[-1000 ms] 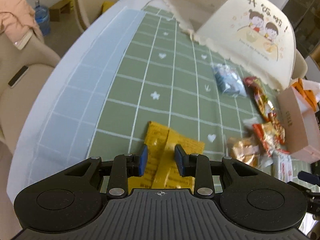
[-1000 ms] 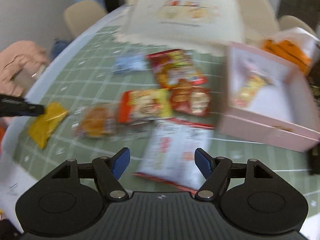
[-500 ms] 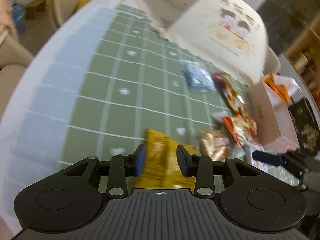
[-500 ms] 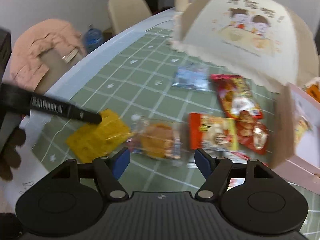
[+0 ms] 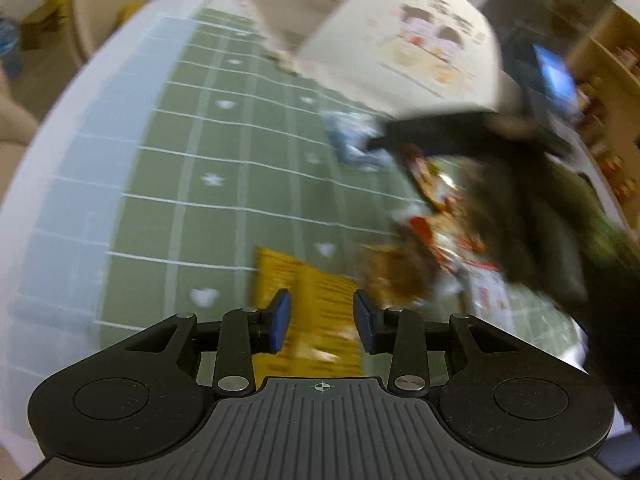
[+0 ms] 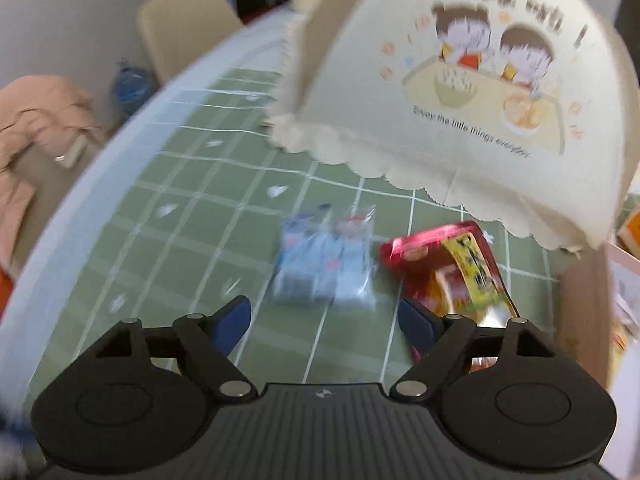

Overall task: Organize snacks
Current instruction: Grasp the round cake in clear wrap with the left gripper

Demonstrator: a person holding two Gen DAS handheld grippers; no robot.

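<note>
Right hand-held gripper [image 6: 324, 322] stands wide open and empty above the worktop [image 6: 132, 216], its jaws having just spread further, and the pale blue snack packet [image 6: 326, 258] lies flat on the green checked cloth just ahead of its fingertips, not yet between them. The biggest thing nearby is the cream food cover [image 6: 460, 92], whose scalloped hem hangs close behind the blue packet; a reach that runs too deep could, I judge, snag that hem and tip or drag the cover. The pink box [image 6: 618, 280] at the right edge looks like the place the snacks are meant to go, and its near wall could be knocked if a loaded jaw swings across low. The red snack bag [image 6: 452, 268] lies touching or just beside the blue packet, right by the right-hand fingertip, so closing off-centre may pinch both or shove the red one aside. Both views are smeared by motion, which suggests a hurried approach, and a thin, flat, slippery packet may slide out instead of being caught. Left hand-held gripper [image 5: 322, 316] is only narrowly open over the yellow snack packet [image 5: 308, 292], which shows between its pads; I cannot tell whether they press on it. If they do not, lifting would leave it behind, and the other gripper crossing overhead risks a collision.
</note>
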